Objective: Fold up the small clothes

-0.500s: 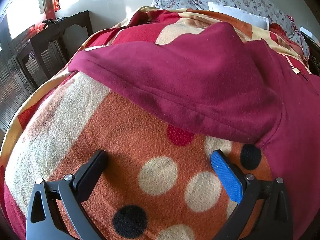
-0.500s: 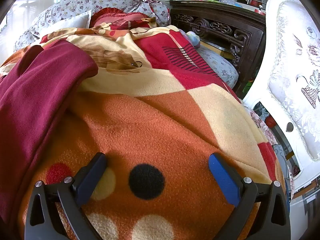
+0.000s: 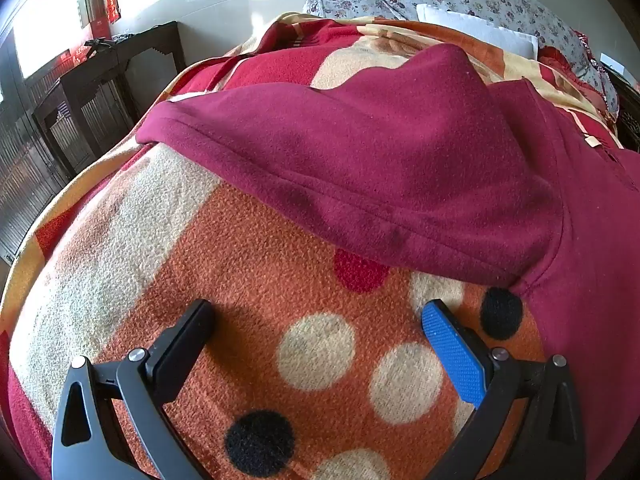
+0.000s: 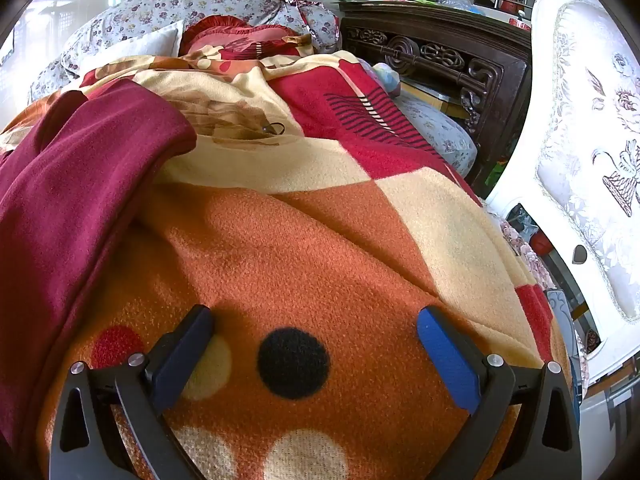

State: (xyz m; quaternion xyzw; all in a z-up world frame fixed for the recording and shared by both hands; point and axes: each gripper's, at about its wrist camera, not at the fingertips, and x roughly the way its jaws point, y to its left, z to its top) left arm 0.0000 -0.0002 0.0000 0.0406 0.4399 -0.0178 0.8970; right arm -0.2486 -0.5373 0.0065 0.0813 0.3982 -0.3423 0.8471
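Clearly both claws, left gripper (image 3: 318, 320) and right gripper (image 4: 314, 324), are spread and empty; pinch the maroon garment (image 3: 400, 152) at its hem, lifting evenly off the blanket (image 4: 320, 240).

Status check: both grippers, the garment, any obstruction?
Left gripper open, empty. Right gripper open, empty. Maroon fleece garment spread unfolded on the patterned blanket, untouched. Nothing in the way.

red wall papers (image 3: 113, 7) by the window perhaps carry characters, too blurred to read.
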